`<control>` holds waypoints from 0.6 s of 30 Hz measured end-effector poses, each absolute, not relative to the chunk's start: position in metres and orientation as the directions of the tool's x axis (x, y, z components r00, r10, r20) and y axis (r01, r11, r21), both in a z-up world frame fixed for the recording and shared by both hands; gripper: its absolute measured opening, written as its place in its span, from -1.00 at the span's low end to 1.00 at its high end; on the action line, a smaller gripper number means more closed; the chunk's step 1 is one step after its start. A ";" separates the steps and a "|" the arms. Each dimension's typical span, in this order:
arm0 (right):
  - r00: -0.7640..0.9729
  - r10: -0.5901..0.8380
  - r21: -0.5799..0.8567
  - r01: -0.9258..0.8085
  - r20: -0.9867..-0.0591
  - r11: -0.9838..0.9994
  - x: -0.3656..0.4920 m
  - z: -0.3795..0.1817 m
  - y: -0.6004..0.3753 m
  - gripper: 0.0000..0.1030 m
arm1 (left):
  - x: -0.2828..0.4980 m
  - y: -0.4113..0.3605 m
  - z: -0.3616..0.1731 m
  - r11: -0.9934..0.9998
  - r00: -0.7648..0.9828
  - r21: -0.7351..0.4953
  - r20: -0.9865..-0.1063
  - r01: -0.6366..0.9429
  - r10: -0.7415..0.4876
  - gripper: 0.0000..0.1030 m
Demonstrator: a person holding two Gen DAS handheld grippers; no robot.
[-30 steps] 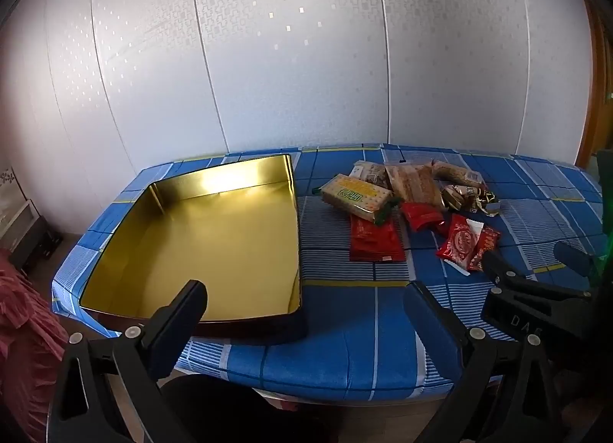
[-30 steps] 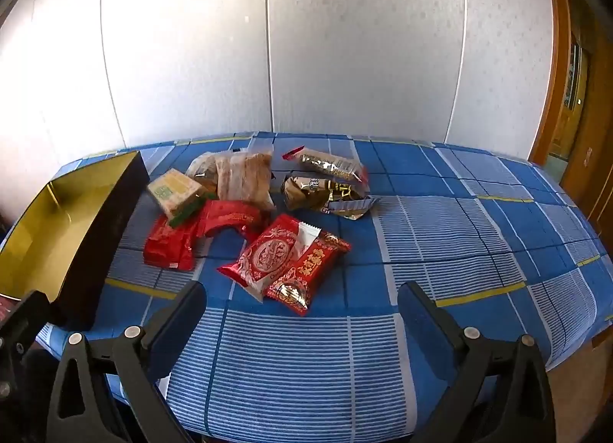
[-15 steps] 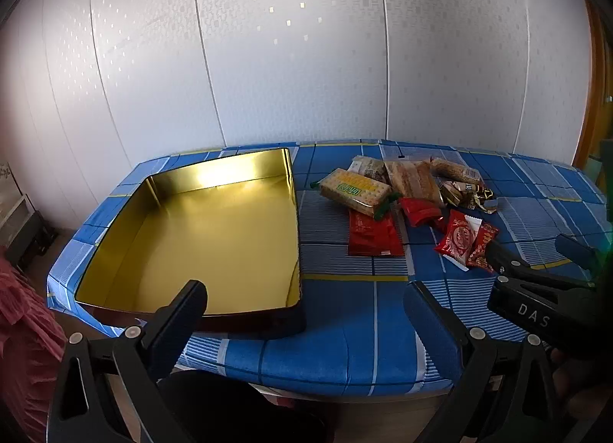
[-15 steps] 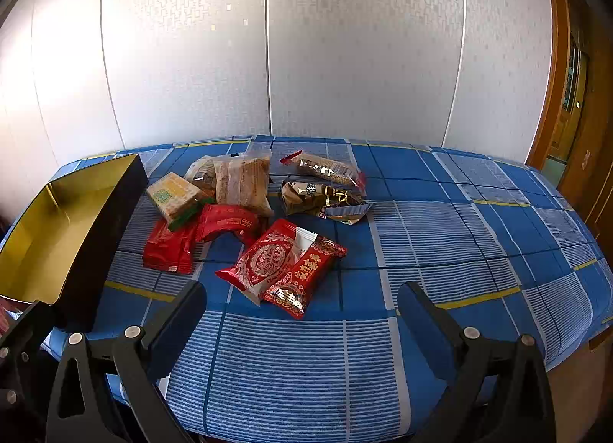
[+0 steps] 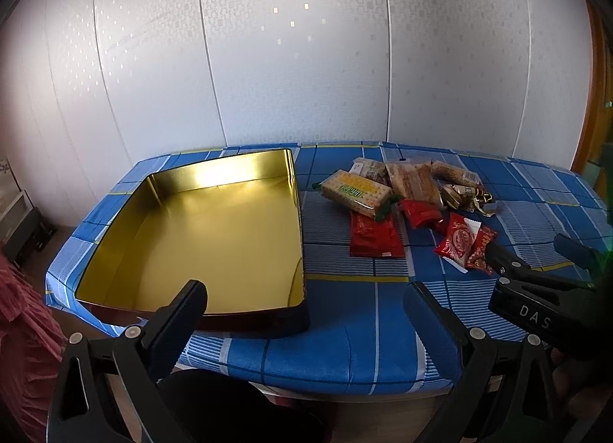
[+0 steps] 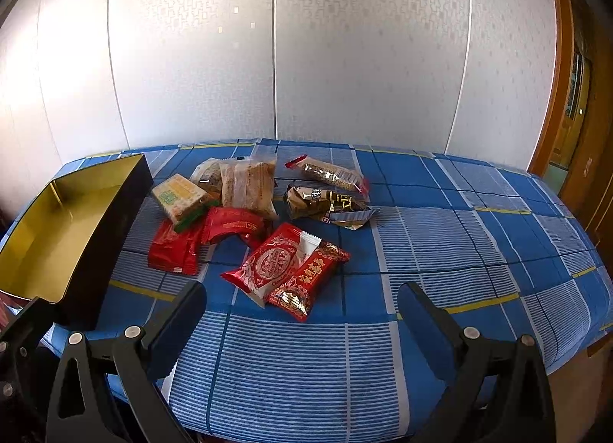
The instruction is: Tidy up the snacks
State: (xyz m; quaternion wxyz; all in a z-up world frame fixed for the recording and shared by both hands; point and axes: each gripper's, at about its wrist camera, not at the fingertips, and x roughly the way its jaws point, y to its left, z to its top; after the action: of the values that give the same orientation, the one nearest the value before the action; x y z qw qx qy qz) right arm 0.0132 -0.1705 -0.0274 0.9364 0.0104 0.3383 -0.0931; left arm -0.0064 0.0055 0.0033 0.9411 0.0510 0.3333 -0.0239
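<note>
A pale panelled wall (image 6: 306,60) backs a table under a blue checked cloth (image 6: 440,236), where an open gold-lined tin (image 5: 214,236) sits with nothing visible inside. Just right of the tin lies the snack pile (image 6: 253,221), perhaps nine packets, though overlaps blur the count. Nearer than the tin, the left gripper (image 5: 304,303) and right gripper (image 6: 302,303) hover, both spread wide and holding nothing.

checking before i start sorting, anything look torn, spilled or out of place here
One thing: the gold-brown wrapper at the far side of the snack pile looks crumpled and torn open, its silver lining showing. Nothing looks spilled. The gold tin holds nothing yet.
</note>
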 end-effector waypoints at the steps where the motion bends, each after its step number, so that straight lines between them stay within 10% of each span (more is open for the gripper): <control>1: 0.755 -0.167 -0.043 0.182 -0.634 0.982 0.013 -0.027 -0.171 0.98 | -0.007 0.006 0.003 0.994 0.777 0.078 -0.630 0.080 -0.013 0.99; 18: 0.752 -0.181 -0.027 0.212 -0.634 0.977 0.012 -0.028 -0.182 0.98 | -0.009 0.001 0.003 0.991 0.771 0.073 -0.635 0.113 -0.041 0.99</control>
State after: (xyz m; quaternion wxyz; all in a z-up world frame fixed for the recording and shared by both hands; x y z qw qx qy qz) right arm 0.0124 -0.1819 -0.0282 0.9357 0.0231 0.3359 -0.1050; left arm -0.0093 0.0008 0.0034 0.9396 0.0535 0.3356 -0.0409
